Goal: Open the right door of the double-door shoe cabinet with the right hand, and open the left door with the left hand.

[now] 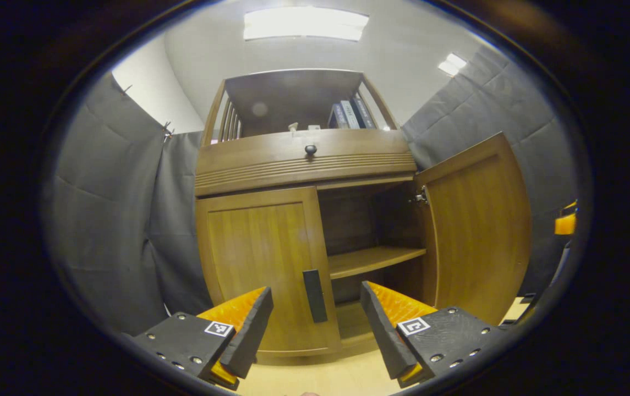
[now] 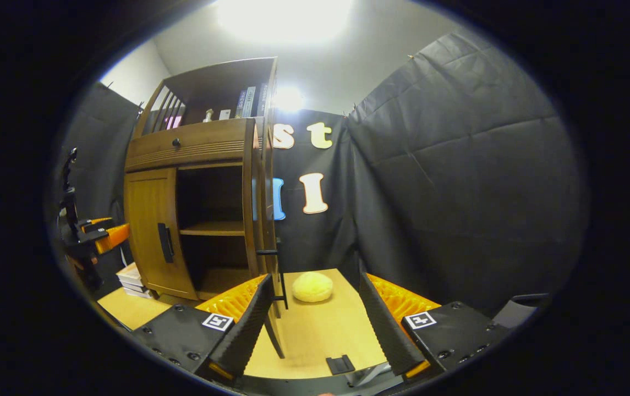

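Observation:
The wooden shoe cabinet point(image 1: 303, 165) fills the left gripper view. Its left door point(image 1: 254, 258) is closed, with a dark upright handle point(image 1: 315, 297) near its inner edge. My left gripper point(image 1: 316, 290) is open, and the handle appears in the gap between its fingertips, untouched. The right door point(image 1: 480, 231) stands swung wide open, baring an inner shelf point(image 1: 372, 258). In the right gripper view the right door point(image 2: 264, 220) is seen edge-on, with its handle point(image 2: 279, 275) just beside my open right gripper point(image 2: 315, 275). The left gripper point(image 2: 100, 234) shows far left there.
A round yellow cushion-like object point(image 2: 312, 287) lies on the light wooden floor point(image 2: 320, 335) behind the open door. A small stack of flat items point(image 2: 130, 280) sits left of the cabinet. Books point(image 1: 350, 114) stand on the top shelf above a drawer knob point(image 1: 310, 149). Black cloth walls enclose the booth.

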Tool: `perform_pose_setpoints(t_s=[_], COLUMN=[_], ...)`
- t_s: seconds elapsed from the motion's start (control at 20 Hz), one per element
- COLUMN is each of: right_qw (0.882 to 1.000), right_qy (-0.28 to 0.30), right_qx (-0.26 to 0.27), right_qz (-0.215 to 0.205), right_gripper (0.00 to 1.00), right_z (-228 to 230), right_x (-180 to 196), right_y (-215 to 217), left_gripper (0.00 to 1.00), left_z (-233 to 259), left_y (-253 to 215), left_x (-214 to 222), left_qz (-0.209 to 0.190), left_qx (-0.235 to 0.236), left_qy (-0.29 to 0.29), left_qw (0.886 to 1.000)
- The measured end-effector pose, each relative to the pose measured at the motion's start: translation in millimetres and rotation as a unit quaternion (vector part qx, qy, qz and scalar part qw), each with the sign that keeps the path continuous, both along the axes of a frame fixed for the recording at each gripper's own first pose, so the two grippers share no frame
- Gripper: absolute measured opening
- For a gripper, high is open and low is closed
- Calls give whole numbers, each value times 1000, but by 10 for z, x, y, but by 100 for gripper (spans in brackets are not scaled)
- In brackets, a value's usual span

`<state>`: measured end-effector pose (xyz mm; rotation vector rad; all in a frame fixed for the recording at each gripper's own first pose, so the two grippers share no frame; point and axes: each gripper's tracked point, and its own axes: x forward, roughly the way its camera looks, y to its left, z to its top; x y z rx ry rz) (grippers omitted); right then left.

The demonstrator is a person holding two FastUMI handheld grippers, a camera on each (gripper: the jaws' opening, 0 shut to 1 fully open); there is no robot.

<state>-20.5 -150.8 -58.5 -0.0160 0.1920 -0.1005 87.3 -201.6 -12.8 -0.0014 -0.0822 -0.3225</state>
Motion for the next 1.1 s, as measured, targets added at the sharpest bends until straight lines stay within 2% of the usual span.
perform_pose_setpoints(t_s=[0.25, 0.3, 0.35, 0.4, 0.5, 0.55, 0.6, 0.65, 1.1], right_qw=[1000, 1000, 1000, 1000, 999, 999, 999, 999, 997], right_qy=[-2, 1, 3, 6, 15, 19, 22, 24, 29], right_qx=[-7, -10, -11, -12, -16, -19, -20, -20, -12], right_qz=[-12, -15, -19, -21, -28, -33, -37, -41, -64], right_gripper=[98, 92, 92, 98, 98, 92, 92, 98, 97], right_z=[61, 49, 47, 33, -3, -19, -29, -29, -58], right_x=[-162, -192, -224, -263, -329, -358, -393, -423, -543], right_y=[35, 25, 12, 14, 0, -25, -43, -56, -105], left_gripper=[93, 94, 94, 94, 94, 94, 94, 94, 94], left_z=[-173, -212, -243, -270, -321, -328, -343, -347, -555], left_y=[-29, -42, -61, -64, -107, -131, -153, -168, -365], left_x=[364, 438, 521, 591, 739, 811, 870, 934, 1470], left_qz=[13, 14, 14, 15, 16, 17, 18, 21, 32], left_qx=[5, 4, 3, 0, -9, -15, -20, -23, -23], left_qy=[4, 5, 8, 10, 13, 13, 13, 12, 27], left_qw=[1000, 1000, 1000, 1000, 1000, 1000, 1000, 999, 999])
